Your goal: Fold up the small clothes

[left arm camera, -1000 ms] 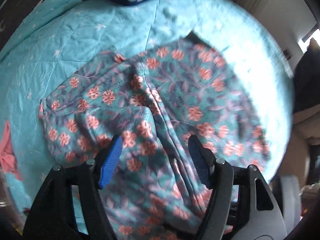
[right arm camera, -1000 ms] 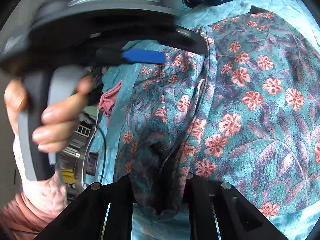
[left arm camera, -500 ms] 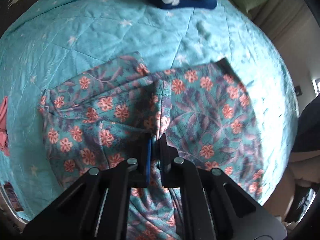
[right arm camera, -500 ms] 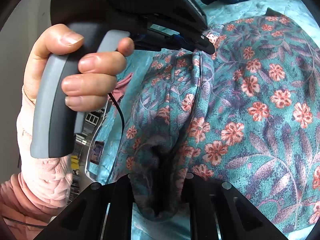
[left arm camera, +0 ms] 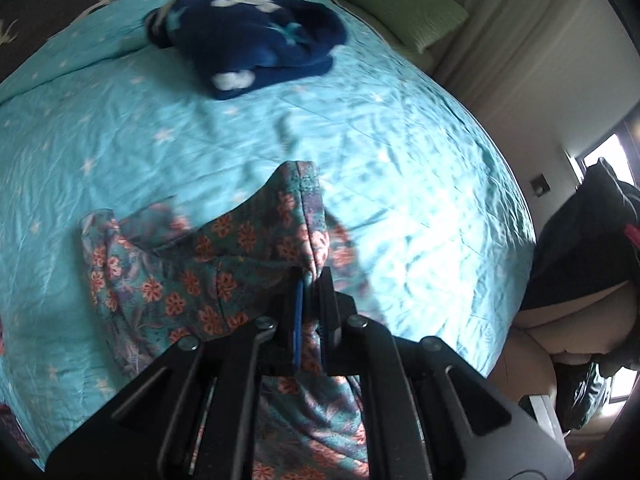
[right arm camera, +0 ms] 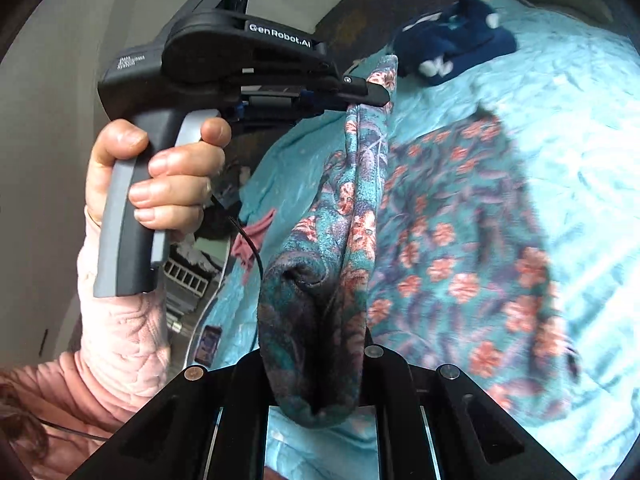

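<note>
Left tool [left arm camera: 310, 280] is clamped on a fold of the floral garment [left arm camera: 240, 264]; the blue pads are pinched nearly together with the cloth seam running up between them. The pinched edge is lifted off the bed, forming a peak ahead of the tips. The rest of the garment trails down and left onto the teal star-print bedspread [left arm camera: 400, 152].

Right tool [right arm camera: 316, 364] is closed on a bunched corner of the same garment. A thick wad of fabric fills the gap between its fingers and hangs slightly below them. From the right wrist view, the cloth stretches as a taut band from my right tool up to the left tool [right arm camera: 372, 94], which my left hand [right arm camera: 160, 172] grips by its grey handle. The remaining fabric drapes right, partly on the bedspread [right arm camera: 560, 92]; that area is motion-blurred.

Other stuff on the bed: a navy blue garment with white patches [left arm camera: 256, 44] lies near the far edge, well apart from the floral one. A green pillow [left arm camera: 404, 4] sits beyond it by the curtain. A pink cloth [right arm camera: 252, 240] sits at the bed's left edge, partly hidden behind the lifted fabric.

No containers in view.
</note>
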Action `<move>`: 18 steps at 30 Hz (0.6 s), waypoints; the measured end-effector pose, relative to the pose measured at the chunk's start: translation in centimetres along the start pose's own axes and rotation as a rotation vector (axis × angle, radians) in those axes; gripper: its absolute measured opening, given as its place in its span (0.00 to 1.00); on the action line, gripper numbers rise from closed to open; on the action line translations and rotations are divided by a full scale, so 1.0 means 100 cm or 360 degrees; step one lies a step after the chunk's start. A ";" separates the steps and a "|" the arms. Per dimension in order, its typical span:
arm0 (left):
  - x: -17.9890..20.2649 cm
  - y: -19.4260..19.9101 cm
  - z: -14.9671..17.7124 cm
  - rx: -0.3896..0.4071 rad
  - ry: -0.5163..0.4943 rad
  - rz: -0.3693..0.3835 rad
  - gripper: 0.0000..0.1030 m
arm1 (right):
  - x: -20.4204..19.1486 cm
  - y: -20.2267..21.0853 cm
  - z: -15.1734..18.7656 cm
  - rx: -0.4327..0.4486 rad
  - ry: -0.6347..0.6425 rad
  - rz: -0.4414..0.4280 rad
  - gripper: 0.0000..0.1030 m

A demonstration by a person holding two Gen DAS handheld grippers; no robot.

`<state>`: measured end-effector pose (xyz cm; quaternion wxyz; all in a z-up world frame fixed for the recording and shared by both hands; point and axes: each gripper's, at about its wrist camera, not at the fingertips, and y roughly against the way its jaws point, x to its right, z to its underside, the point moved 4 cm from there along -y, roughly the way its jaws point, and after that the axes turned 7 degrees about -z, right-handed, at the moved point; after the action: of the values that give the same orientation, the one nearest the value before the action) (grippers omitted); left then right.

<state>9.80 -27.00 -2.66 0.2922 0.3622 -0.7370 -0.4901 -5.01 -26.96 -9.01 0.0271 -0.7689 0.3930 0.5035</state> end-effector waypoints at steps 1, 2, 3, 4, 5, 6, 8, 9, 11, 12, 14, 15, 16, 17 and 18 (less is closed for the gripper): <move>0.007 -0.006 -0.004 -0.0016 -0.0021 0.0005 0.08 | 0.004 0.007 0.002 0.0018 -0.0026 0.0009 0.09; 0.018 -0.015 -0.006 -0.0041 -0.0045 0.0006 0.08 | 0.009 0.016 0.003 0.0033 -0.0059 0.0026 0.09; 0.028 -0.025 -0.007 -0.0067 -0.0068 -0.0004 0.08 | 0.014 0.021 0.005 0.0037 -0.0088 0.0042 0.09; 0.033 -0.030 -0.007 -0.0082 -0.0088 -0.0018 0.08 | 0.020 0.025 0.008 0.0036 -0.0119 0.0056 0.10; 0.040 -0.041 -0.008 -0.0098 -0.0109 -0.0048 0.08 | 0.027 0.027 0.011 0.0029 -0.0157 0.0067 0.10; 0.044 -0.050 -0.008 -0.0109 -0.0122 -0.0074 0.09 | 0.037 0.028 0.014 0.0021 -0.0204 0.0076 0.11; 0.049 -0.071 -0.006 -0.0167 -0.0155 -0.0101 0.10 | 0.054 0.029 0.020 0.0001 -0.0299 0.0115 0.14; 0.049 -0.078 -0.004 -0.0201 -0.0152 -0.0095 0.11 | 0.061 0.029 0.023 -0.0010 -0.0327 0.0140 0.15; 0.045 -0.079 -0.002 -0.0204 -0.0129 -0.0064 0.14 | 0.063 0.033 0.026 -0.0011 -0.0334 0.0164 0.14; 0.043 -0.074 -0.002 -0.0179 -0.0124 -0.0034 0.18 | 0.062 0.036 0.026 -0.0009 -0.0322 0.0169 0.15; 0.038 -0.058 -0.003 -0.0119 -0.0120 -0.0005 0.28 | 0.059 0.044 0.026 -0.0011 -0.0274 0.0231 0.21; 0.033 -0.045 -0.003 -0.0064 -0.0116 0.0005 0.34 | 0.059 0.048 0.025 -0.0011 -0.0251 0.0285 0.23; 0.031 -0.034 -0.004 -0.0026 -0.0115 0.0009 0.38 | 0.058 0.054 0.024 -0.0008 -0.0233 0.0319 0.23; 0.025 -0.020 -0.003 0.0038 -0.0117 0.0015 0.46 | 0.057 0.062 0.023 0.0000 -0.0215 0.0351 0.24; 0.018 -0.006 -0.002 0.0100 -0.0114 0.0014 0.52 | 0.055 0.068 0.021 0.0011 -0.0206 0.0373 0.24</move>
<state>9.06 -28.71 -2.99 0.2562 0.3501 -0.7637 -0.4781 -9.88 -33.87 -12.03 -0.0039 -0.6836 0.4793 0.5505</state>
